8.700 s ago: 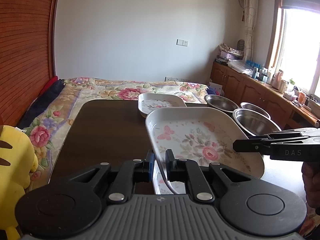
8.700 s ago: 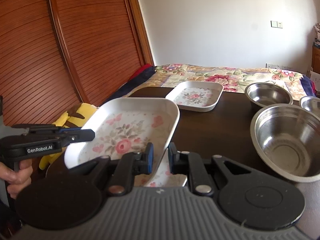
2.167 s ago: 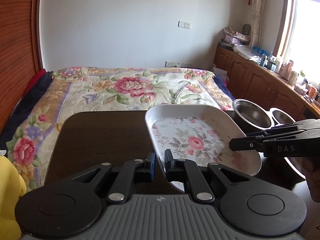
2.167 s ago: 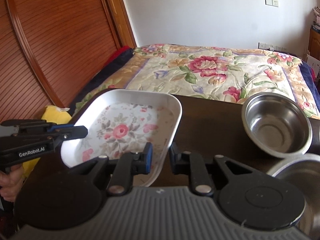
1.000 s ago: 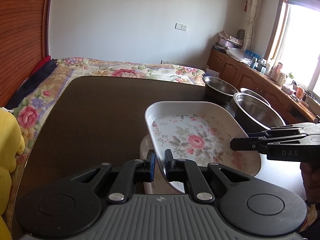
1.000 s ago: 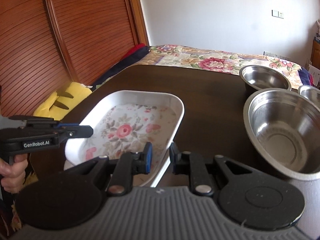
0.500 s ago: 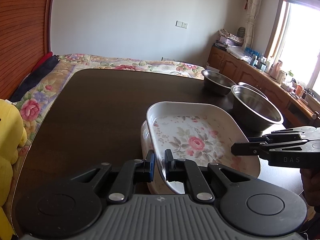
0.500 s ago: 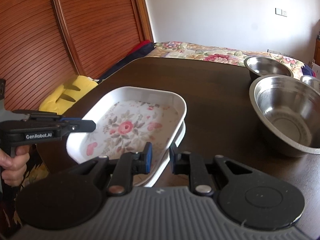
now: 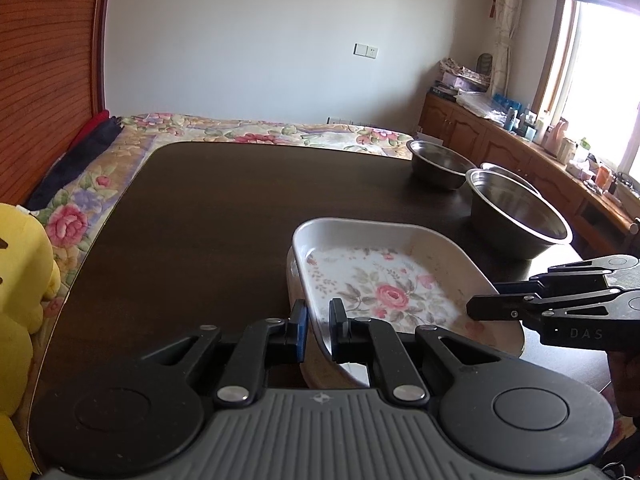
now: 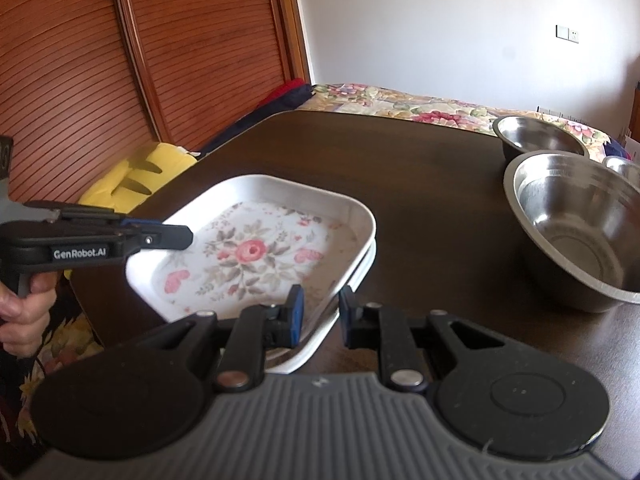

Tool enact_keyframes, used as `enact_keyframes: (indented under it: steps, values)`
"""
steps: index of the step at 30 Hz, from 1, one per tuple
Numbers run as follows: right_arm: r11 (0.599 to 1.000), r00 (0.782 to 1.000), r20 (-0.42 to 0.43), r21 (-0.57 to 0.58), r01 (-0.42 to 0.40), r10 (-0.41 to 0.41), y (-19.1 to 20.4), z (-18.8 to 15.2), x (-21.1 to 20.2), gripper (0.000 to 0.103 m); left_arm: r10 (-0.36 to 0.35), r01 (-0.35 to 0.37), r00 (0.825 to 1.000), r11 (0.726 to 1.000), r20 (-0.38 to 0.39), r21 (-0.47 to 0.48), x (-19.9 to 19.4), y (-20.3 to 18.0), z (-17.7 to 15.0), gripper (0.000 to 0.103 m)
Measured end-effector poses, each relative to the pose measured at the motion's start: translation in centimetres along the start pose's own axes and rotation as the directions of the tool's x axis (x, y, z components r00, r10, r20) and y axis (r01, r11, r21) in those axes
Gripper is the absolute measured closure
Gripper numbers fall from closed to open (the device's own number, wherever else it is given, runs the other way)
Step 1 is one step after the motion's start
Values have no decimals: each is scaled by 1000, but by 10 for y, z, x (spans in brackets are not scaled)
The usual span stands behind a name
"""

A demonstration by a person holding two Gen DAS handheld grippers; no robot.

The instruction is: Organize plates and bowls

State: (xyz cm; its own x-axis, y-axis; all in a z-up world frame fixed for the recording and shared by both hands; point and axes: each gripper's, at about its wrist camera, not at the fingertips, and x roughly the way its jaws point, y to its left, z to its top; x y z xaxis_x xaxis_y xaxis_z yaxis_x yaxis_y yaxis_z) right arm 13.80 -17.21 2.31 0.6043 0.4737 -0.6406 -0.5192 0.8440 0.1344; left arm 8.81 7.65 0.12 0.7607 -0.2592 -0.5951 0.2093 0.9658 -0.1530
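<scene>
Two grippers sit on one floral plate [image 9: 376, 292], which is nested on top of another white plate [image 10: 344, 292] on the dark table [image 9: 208, 216]. The left gripper [image 9: 318, 330] has its fingers narrowly parted with the plate's near left rim between them; whether the pads actually press the rim cannot be told, as a thin gap shows on either side. The right gripper [image 10: 320, 316] stands noticeably wider, its fingers straddling the near right edge of the stacked plates with clear space on both sides, so it has hold of nothing. In the left wrist view the right gripper comes in from the right, its tips over the plate's right rim, and a bit of a hand [image 9: 626, 380] shows beneath it. In the right wrist view the left gripper reaches in from the left, tips at the plate's left rim, a hand [image 10: 24, 316] wrapped round its grip. To the right of the plates stands a large steel bowl [image 10: 580, 224], well apart from them; farther back sits a smaller steel bowl [image 10: 536, 136], and a third bowl [image 10: 624, 168] peeks out behind the large one. Off the table's left edge lies a yellow plush toy [image 10: 136, 176], and beyond the far edge spreads a floral bedspread [image 9: 248, 132].
</scene>
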Motion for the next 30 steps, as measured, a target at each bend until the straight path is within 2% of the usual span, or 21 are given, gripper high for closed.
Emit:
enact_keyframes:
  steps: [11,22,30]
  values:
    - [1000,1000,6,2,-7,7,-1,1,0,82,7,-7,1000,1000,-5,-5,1,3,-1,89]
    - [1000,999,48,9,0,0,-4,1,-10,82,12,-12,1000,1000,4,-7,2,1,1,89]
    - [999,993,112,25,28,-31,-22,7,-26,82,2,-2,1000,1000,29,12,2,-8,13,70]
